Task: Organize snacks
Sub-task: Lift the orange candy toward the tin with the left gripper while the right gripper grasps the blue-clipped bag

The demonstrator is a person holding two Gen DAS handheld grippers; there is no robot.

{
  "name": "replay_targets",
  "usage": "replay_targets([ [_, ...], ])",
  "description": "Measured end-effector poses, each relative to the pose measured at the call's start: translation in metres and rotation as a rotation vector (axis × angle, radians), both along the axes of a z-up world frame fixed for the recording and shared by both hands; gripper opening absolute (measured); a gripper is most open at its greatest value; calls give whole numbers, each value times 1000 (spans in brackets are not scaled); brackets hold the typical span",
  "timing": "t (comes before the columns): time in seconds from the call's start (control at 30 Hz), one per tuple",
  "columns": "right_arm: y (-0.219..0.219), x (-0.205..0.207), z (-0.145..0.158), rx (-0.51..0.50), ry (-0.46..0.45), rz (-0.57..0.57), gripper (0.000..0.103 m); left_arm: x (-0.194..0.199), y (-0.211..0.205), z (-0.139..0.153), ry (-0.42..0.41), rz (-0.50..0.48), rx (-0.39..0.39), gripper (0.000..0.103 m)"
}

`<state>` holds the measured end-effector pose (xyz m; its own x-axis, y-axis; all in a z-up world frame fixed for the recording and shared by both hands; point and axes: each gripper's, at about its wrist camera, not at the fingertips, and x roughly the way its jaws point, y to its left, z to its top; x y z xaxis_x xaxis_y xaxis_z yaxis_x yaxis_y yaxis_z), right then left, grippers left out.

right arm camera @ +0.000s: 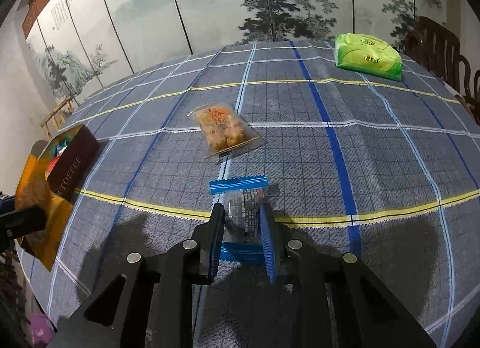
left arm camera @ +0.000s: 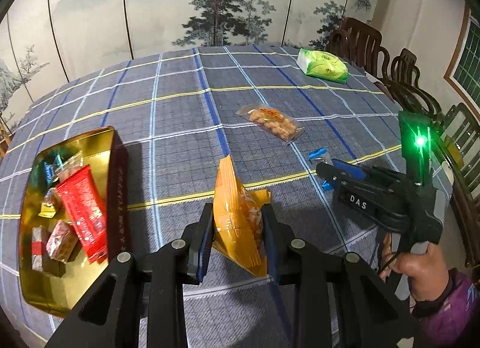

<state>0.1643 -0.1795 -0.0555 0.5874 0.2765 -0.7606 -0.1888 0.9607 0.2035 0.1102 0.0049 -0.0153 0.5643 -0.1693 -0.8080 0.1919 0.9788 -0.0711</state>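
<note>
My left gripper [left arm camera: 237, 213] is shut on an orange snack packet [left arm camera: 240, 216] and holds it above the table, right of the gold-lined tin box [left arm camera: 118, 174]. The tin holds a red packet [left arm camera: 84, 213] and several small wrapped sweets. My right gripper [right arm camera: 241, 213] is closed around a clear snack packet with blue ends [right arm camera: 240, 198] on the tablecloth. It also shows in the left wrist view [left arm camera: 325, 174] at the right. A clear packet of fried twists [right arm camera: 223, 132] lies farther out on the table; it shows in the left wrist view too [left arm camera: 271, 121].
A green tissue pack [right arm camera: 369, 57] sits at the far right of the round table with the blue checked cloth [right arm camera: 375, 153]. Dark wooden chairs [left arm camera: 402, 78] stand along the right side. A painted folding screen [left arm camera: 180, 3] stands behind the table.
</note>
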Motion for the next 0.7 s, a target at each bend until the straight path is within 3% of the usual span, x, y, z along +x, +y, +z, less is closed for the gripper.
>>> replay_targets([
  [0.7,3,0,-1,-29,3,-16,26,-31,35,27,-88,56,13,27],
])
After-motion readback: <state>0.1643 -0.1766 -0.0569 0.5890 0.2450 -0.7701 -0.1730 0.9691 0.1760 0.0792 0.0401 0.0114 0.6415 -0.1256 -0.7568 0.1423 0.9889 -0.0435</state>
